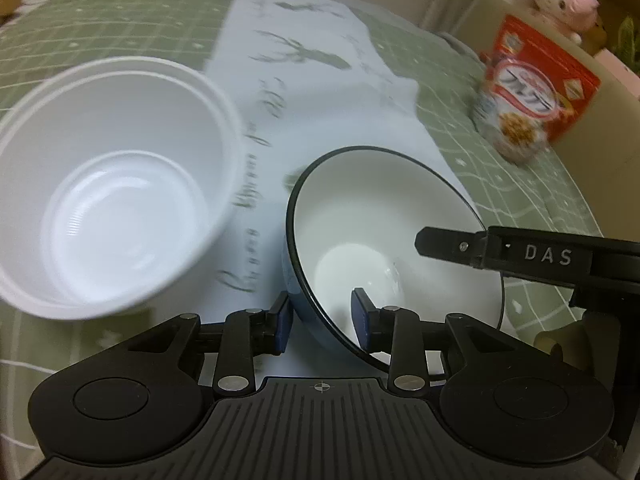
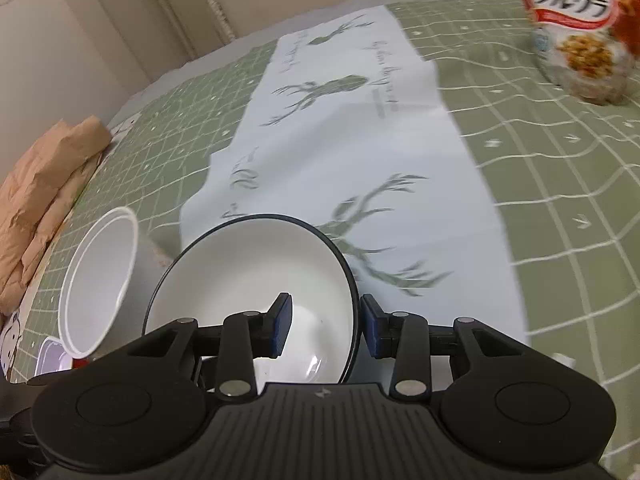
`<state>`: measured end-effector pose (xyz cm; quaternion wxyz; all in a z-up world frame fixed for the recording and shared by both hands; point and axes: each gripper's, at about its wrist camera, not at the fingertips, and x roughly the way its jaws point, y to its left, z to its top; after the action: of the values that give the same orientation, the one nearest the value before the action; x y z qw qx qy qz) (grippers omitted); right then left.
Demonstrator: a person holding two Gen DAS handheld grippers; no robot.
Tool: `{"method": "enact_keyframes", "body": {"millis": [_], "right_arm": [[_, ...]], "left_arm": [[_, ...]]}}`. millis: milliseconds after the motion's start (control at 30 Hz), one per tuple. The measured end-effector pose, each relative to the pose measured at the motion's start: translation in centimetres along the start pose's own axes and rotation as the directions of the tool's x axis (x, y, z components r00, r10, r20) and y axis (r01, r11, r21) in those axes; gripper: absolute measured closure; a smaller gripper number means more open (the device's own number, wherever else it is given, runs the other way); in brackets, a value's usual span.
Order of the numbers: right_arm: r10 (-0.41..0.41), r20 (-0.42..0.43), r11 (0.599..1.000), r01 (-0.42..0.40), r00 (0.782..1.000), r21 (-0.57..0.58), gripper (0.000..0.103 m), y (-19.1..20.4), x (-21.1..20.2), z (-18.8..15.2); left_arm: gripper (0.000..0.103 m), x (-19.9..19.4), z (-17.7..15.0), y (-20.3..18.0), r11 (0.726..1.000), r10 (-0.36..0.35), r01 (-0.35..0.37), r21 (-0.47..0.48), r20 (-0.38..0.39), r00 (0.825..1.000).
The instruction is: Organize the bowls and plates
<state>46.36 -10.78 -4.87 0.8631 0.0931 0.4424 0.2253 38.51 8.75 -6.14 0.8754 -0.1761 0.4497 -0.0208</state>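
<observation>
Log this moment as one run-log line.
left gripper: straddles black-rimmed bowl rim | right gripper: straddles same rim | bowl: tilted | plastic bowl: beside, ungripped | cereal bag: far right

A green checked tablecloth (image 2: 552, 168) covers the surface, with a white runner (image 2: 360, 152) printed with green deer and script laid along its middle. A white plastic bowl (image 1: 116, 184) sits at the runner's left edge, near; a black-rimmed white bowl (image 1: 384, 220) is just beside it to the right, tilted, its contact with the runner unclear. A red cereal bag (image 2: 580, 24) stands far right on the cloth. Crumpled brown paper (image 2: 44, 200) lies at the far left edge.
</observation>
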Motion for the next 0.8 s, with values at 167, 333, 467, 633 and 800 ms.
{"method": "enact_keyframes", "body": {"millis": [167,333,467,633,800], "right_arm": [[0.002,0.019,0.999,-0.003,1.0,0.046,0.065,-2.4,-1.2,-0.3],[-0.007,0.026,0.999,0.006,1.0,0.045,0.065,-3.1,-1.4,-0.8],[-0.003,0.026,0.999,0.002,1.0,0.051,0.065,-3.3,-1.5,-1.0],[0.003,0.045,0.998,-0.005,0.999,0.065,0.065,-4.0,-2.0,-1.0],[-0.001,0.067,0.996,-0.005,0.998,0.093,0.065,-5.3,-3.9,-1.8]], "left_arm": [[0.067,0.4,-0.5,-2.0,0.999,-0.013,0.013,0.042,-0.004,1.0],[0.066,0.3,-0.7,-2.9,0.998,-0.012,0.012,0.055,-0.012,1.0],[0.066,0.2,-0.7,-3.2,0.999,0.0,0.001,0.048,-0.022,1.0],[0.061,-0.1,-0.4,-4.1,0.998,0.003,-0.002,0.058,-0.026,1.0],[0.06,-1.0,-0.7,-4.1,0.998,-0.008,0.009,0.057,-0.024,1.0]]}}
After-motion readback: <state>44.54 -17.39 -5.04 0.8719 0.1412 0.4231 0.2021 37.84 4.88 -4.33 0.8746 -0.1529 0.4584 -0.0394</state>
